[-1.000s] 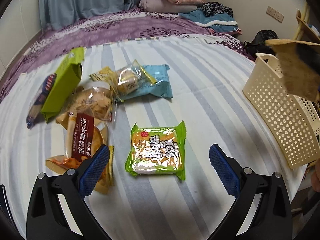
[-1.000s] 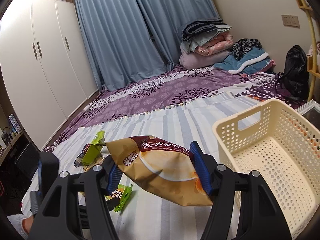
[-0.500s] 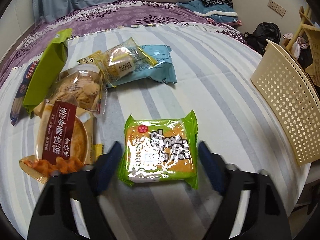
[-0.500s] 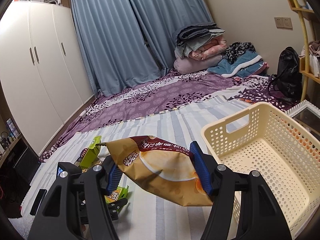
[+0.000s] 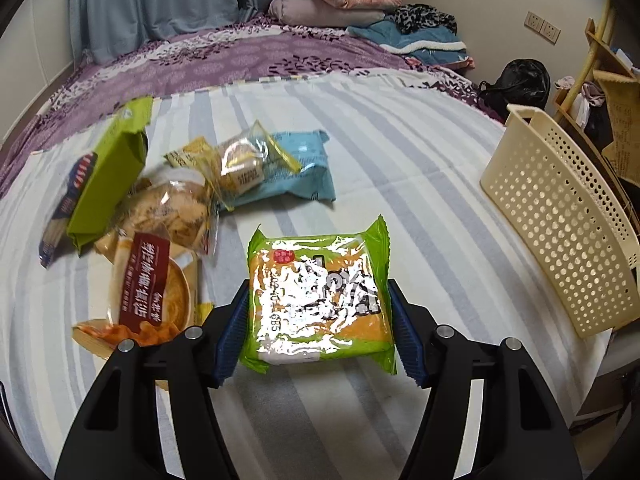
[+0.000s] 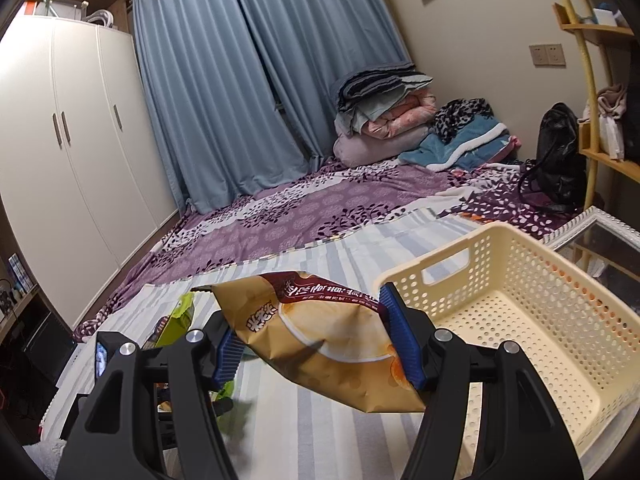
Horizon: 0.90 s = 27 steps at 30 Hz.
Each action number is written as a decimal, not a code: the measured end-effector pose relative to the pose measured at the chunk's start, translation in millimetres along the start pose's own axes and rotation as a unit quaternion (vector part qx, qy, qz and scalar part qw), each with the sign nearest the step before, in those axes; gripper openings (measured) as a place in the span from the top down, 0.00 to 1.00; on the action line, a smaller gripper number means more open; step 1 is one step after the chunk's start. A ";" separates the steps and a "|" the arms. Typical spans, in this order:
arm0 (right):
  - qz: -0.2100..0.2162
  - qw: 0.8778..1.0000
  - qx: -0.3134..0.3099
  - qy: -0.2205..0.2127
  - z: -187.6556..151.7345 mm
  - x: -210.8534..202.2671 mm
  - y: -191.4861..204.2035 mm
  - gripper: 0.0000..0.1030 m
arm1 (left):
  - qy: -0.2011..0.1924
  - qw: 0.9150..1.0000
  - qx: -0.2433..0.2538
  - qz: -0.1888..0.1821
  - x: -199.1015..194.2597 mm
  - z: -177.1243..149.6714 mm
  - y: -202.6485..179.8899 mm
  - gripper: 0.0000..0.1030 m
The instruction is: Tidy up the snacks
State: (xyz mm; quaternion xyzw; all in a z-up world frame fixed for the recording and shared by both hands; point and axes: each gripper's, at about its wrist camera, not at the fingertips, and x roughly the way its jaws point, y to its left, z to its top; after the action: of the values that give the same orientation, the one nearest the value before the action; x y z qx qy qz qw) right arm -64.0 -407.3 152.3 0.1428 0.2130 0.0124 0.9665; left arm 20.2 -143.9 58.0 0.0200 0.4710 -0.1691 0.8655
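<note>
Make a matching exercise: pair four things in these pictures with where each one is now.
1 green-edged square packet
2 tan snack bag
3 cream basket
4 light blue packet

A flat on the striped cloth, partly under a clear-wrapped snack
B between the closing left tool's pads
C empty, near the right tool
D gripped by the right tool

1-B, 2-D, 3-C, 4-A

green snack pack (image 5: 320,300), "685" printed

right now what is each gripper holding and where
Right gripper: tan snack bag, by its sides. Left gripper closing on the green packet's side edges.
</note>
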 end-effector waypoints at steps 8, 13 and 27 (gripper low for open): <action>-0.060 0.997 0.027 -0.039 11.5 -33.6 -46.4 0.39 | -0.032 0.999 0.014 -0.008 -29.2 17.9 -19.3 0.36; -0.110 0.992 0.046 -0.050 12.1 -50.3 -82.4 0.39 | -0.047 0.998 0.030 -0.019 -42.8 29.3 -37.8 0.36; -0.174 0.977 0.110 -0.058 -4.5 -73.8 -157.2 0.20 | -0.069 0.994 0.079 -0.043 -63.8 44.3 -93.5 0.36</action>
State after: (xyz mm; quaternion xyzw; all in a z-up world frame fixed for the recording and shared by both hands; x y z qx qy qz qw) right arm -138.8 -563.1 134.3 0.2092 0.1781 -0.1878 0.9430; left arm -4.9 -223.1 146.6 0.0568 0.3961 -0.2435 0.8835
